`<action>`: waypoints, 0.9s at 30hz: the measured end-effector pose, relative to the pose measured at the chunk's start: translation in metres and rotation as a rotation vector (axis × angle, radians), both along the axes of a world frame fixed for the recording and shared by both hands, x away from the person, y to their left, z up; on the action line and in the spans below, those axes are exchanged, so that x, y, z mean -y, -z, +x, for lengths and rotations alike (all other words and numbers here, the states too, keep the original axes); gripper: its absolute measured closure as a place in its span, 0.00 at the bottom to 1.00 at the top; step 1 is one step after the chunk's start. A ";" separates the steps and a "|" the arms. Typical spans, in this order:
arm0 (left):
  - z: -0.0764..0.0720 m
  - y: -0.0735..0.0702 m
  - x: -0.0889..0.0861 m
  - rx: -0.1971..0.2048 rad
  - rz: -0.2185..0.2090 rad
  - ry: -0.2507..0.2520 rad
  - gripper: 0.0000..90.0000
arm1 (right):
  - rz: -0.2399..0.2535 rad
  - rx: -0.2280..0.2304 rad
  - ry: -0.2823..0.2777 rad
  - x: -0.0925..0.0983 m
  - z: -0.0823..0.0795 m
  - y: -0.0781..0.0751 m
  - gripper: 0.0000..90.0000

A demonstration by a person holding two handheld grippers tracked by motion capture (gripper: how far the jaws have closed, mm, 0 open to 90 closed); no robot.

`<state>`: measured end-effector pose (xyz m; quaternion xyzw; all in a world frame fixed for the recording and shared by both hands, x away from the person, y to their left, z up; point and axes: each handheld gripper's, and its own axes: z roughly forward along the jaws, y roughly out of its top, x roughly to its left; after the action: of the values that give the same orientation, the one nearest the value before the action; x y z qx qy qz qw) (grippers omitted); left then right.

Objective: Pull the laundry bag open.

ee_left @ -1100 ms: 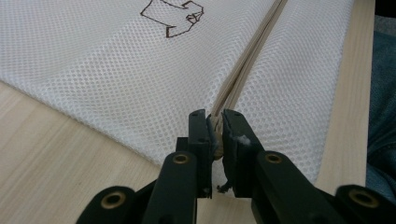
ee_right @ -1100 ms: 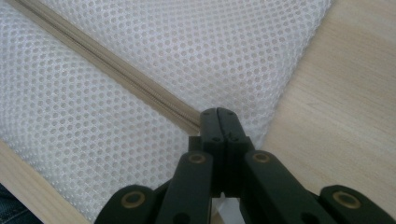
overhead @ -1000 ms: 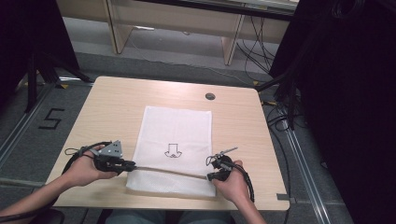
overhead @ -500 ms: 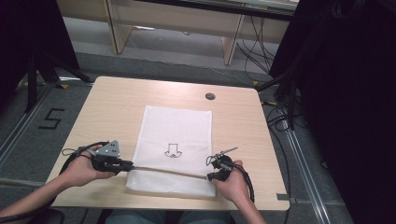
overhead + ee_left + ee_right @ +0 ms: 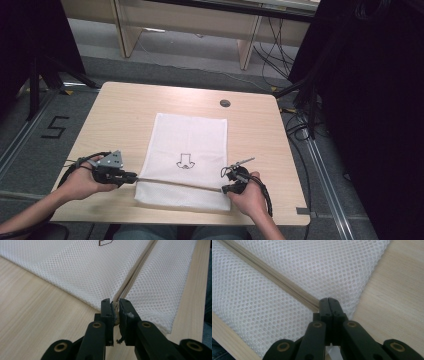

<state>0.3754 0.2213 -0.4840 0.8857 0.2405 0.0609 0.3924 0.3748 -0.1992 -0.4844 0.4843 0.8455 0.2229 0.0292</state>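
A white mesh bag [image 5: 187, 145] with a small dark drawing lies flat in the middle of the wooden table [image 5: 125, 110]. A beige zipper [image 5: 175, 183] runs across the bag near its front edge. My left gripper [image 5: 134, 178] is shut on the zipper's left end, and in the left gripper view the jaws [image 5: 115, 303] pinch that end while the zipper [image 5: 135, 272] stretches away. My right gripper [image 5: 223, 189] is shut on the zipper's right end at the bag's edge. In the right gripper view the jaws [image 5: 328, 301] press together over the zipper [image 5: 274, 277].
A round dark grommet [image 5: 225, 103] sits in the table's far right part. Bare wood lies on both sides of the bag. A "5" marking [image 5: 54, 127] is on the floor at left, and cables [image 5: 295, 125] trail past the right edge.
My left hand has shifted slightly to the left along the zipper line. The right hand has stayed put.
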 end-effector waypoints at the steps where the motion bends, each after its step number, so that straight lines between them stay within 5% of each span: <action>1: 0.000 0.001 -0.001 0.004 0.012 0.003 0.91 | -0.001 -0.002 0.002 0.000 0.000 0.000 1.00; 8: 0.001 0.009 -0.003 0.007 0.026 0.004 0.91 | -0.024 0.012 -0.001 0.002 0.001 0.001 1.00; 11: -0.001 0.010 -0.002 -0.016 -0.002 -0.016 0.91 | -0.023 0.012 -0.001 0.002 0.001 0.001 1.00; 27: -0.002 0.014 -0.005 -0.008 0.022 -0.021 0.91 | 0.007 -0.012 0.020 -0.001 0.000 0.001 1.00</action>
<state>0.3736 0.2259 -0.4984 0.8876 0.2507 0.0644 0.3809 0.3744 -0.1984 -0.4851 0.4943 0.8400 0.2226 0.0249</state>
